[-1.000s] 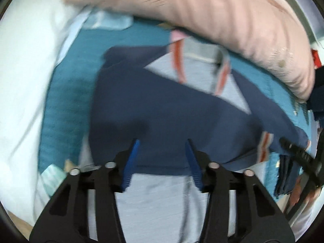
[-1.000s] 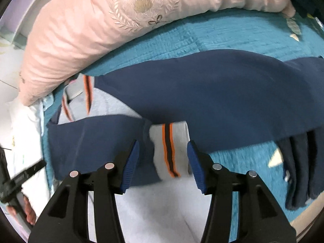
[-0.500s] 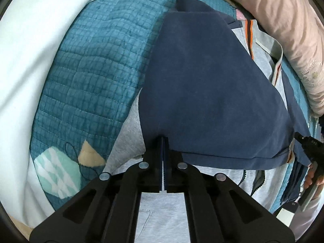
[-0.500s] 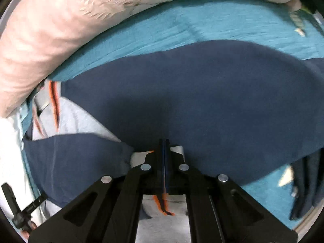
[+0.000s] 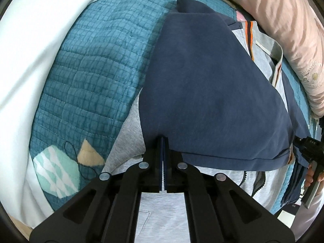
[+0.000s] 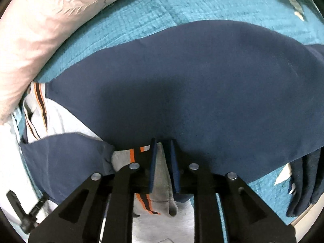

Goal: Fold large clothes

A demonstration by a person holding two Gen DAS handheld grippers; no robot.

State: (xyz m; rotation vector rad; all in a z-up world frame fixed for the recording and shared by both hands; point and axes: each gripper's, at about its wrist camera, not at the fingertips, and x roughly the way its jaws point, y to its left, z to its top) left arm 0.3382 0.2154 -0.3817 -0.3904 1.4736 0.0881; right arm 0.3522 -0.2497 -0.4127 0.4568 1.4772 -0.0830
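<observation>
Both grippers dropped onto jacket point(image 5: 202, 77) over teal quilt point(image 5: 91, 64).

Both wrist views steeply down, close, seemingly overlapping.

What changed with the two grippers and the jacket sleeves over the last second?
Both grippers came down onto the jacket and shut. The left gripper stays shut at the edge of the navy sleeve. The right gripper closed on the striped cuff, and its jaws are now opening again with the cuff still between them. The jacket, the teal quilt and the pink pillow lie as before.
</observation>
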